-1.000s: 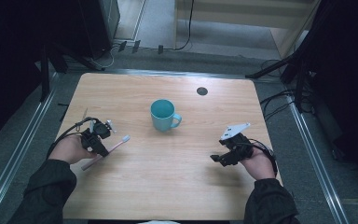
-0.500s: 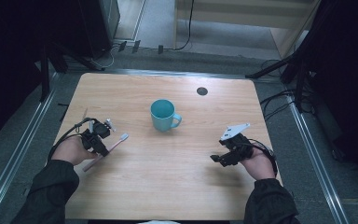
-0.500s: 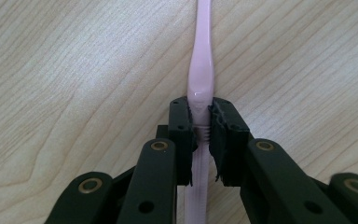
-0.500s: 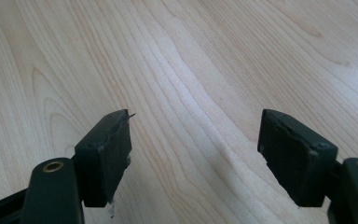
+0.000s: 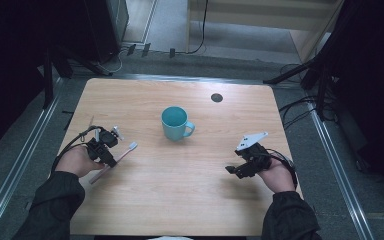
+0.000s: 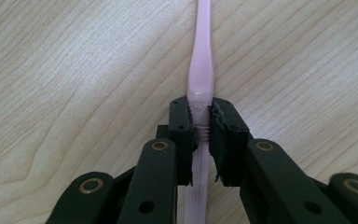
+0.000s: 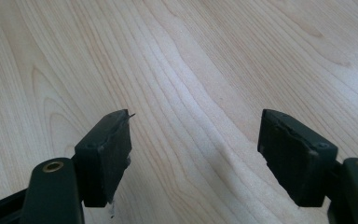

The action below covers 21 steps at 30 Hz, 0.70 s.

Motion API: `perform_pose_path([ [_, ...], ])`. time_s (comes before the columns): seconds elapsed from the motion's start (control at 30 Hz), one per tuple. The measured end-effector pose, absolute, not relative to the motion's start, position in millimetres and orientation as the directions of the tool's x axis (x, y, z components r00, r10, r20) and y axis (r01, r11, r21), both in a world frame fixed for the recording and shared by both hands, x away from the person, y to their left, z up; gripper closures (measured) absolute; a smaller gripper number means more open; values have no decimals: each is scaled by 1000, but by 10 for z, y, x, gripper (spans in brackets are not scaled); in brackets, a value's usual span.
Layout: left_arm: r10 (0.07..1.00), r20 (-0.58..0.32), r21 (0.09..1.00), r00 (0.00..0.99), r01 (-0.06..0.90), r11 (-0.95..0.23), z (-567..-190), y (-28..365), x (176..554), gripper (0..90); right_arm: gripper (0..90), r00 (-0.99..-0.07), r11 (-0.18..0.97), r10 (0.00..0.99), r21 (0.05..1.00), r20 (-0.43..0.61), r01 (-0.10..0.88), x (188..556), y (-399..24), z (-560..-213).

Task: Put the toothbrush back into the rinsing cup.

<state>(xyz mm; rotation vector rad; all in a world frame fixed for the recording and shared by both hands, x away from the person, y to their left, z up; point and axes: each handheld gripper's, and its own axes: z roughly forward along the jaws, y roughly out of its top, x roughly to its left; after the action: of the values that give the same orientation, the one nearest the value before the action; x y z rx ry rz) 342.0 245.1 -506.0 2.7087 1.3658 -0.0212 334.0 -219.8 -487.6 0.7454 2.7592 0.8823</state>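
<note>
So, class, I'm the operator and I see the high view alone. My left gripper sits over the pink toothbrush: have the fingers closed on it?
Observer: Yes. In the left gripper view the left gripper has just closed, and its fingers press on both sides of the pink toothbrush.
Operator: Which part is gripped?
Observer: The ribbed section, just behind where the handle narrows.
Operator: Is the toothbrush off the table?
Observer: I cannot tell; the wooden table lies close behind it.
Operator: And my right gripper?
Observer: The right gripper is open, with bare wood between its fingers.
</note>
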Motion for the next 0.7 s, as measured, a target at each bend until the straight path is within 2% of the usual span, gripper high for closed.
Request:
perform_pose_path([
  [0.37, 803, -74, 119, 591, 805, -581, -4997, 2468, 3413, 791, 257, -867, 705, 499, 577, 9, 412, 3344, -2202, -4879],
  [0.7, 801, -125, 168, 585, 809, -564, -4908, 2516, 3407, 791, 257, -866, 705, 500, 576, 10, 414, 3340, -2199, -4878],
])
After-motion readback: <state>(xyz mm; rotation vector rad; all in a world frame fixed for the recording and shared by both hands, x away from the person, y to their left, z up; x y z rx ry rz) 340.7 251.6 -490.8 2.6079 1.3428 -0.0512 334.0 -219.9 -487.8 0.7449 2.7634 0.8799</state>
